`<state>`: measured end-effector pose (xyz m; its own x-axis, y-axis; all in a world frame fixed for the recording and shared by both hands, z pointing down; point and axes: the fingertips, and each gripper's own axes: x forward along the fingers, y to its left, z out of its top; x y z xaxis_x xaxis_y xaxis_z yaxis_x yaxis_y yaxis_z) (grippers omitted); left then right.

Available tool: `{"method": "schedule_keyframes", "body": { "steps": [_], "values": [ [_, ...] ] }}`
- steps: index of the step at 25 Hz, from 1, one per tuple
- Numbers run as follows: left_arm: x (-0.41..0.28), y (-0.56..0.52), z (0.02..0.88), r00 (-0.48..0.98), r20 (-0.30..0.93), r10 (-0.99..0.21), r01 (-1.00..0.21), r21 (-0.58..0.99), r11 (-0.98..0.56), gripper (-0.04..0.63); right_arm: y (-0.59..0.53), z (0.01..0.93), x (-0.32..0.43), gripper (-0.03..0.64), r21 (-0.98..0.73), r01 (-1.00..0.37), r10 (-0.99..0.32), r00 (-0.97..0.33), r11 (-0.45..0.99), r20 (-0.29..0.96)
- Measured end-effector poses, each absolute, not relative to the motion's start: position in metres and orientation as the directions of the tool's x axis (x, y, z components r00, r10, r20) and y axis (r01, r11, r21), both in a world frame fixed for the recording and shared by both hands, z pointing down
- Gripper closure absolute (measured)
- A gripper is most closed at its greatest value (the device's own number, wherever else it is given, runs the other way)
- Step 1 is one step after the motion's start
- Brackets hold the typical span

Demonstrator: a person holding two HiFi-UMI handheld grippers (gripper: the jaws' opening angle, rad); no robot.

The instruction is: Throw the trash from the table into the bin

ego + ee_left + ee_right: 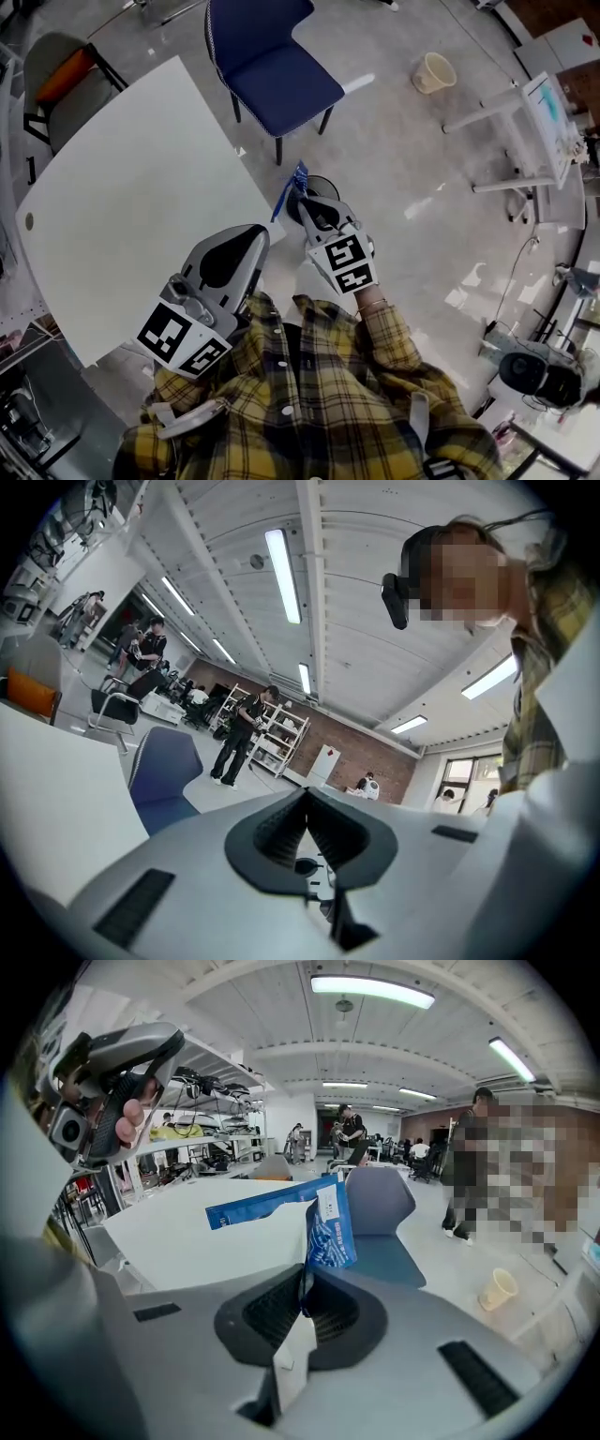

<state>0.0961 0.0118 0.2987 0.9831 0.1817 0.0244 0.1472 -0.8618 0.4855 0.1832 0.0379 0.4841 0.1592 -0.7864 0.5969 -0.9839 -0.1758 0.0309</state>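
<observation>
Wrapper [330, 1227] pinched in R tool [304, 1283], seemingly past table [141, 187] edge over floor [394, 169]; L tool [306, 808] closed.

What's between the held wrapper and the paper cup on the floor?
Bare floor only, per the head view, between the blue wrapper in the right gripper and the paper cup.

table [141, 187] left, chair [272, 70] ahead — open floor [412, 159] right

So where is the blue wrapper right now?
The blue wrapper is pinched in the shut right gripper, centre of the head view, just past the white table's near corner and short of the blue chair.
</observation>
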Motion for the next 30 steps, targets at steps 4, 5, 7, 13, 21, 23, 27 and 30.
{"method": "schedule_keyframes", "body": {
  "steps": [4, 5, 7, 13, 21, 23, 27, 30],
  "values": [
    [0.133, 0.051, 0.295, 0.984, 0.031, 0.177, 0.140, 0.483, -0.865, 0.586, 0.082, 0.485, 0.219, 0.617, 0.034, -0.986, -0.776, 0.151, -0.166, 0.613],
    [0.143, 0.062, 0.294, 0.984, 0.033, 0.174, 0.137, 0.483, -0.865, 0.586, 0.092, 0.485, 0.228, 0.617, 0.032, -0.987, -0.775, 0.145, -0.159, 0.616],
    [0.162, 0.083, 0.293, 0.985, 0.033, 0.166, 0.130, 0.484, -0.866, 0.586, 0.113, 0.486, 0.244, 0.617, 0.023, -0.989, -0.774, 0.126, -0.143, 0.621],
    [0.218, 0.128, 0.296, 0.996, 0.024, 0.088, 0.064, 0.496, -0.866, 0.586, 0.162, 0.502, 0.290, 0.617, -0.008, -0.998, -0.755, 0.047, -0.069, 0.654],
    [0.240, 0.146, 0.313, 0.993, 0.116, -0.001, -0.059, 0.499, -0.865, 0.586, 0.196, 0.552, 0.313, 0.617, -0.107, -0.994, -0.684, -0.067, -0.017, 0.727],
    [0.236, 0.144, 0.319, 0.990, 0.143, 0.000, -0.073, 0.502, -0.862, 0.586, 0.196, 0.566, 0.309, 0.617, -0.132, -0.991, -0.667, -0.082, -0.024, 0.741],
    [0.241, 0.136, 0.331, 0.985, 0.170, 0.023, -0.070, 0.515, -0.854, 0.586, 0.190, 0.591, 0.307, 0.617, -0.163, -0.984, -0.650, -0.083, -0.064, 0.755],
    [0.253, 0.138, 0.346, 0.982, 0.177, 0.064, -0.039, 0.526, -0.849, 0.588, 0.189, 0.608, 0.310, 0.617, -0.187, -0.977, -0.642, -0.077, -0.105, 0.763]
  ]
}}
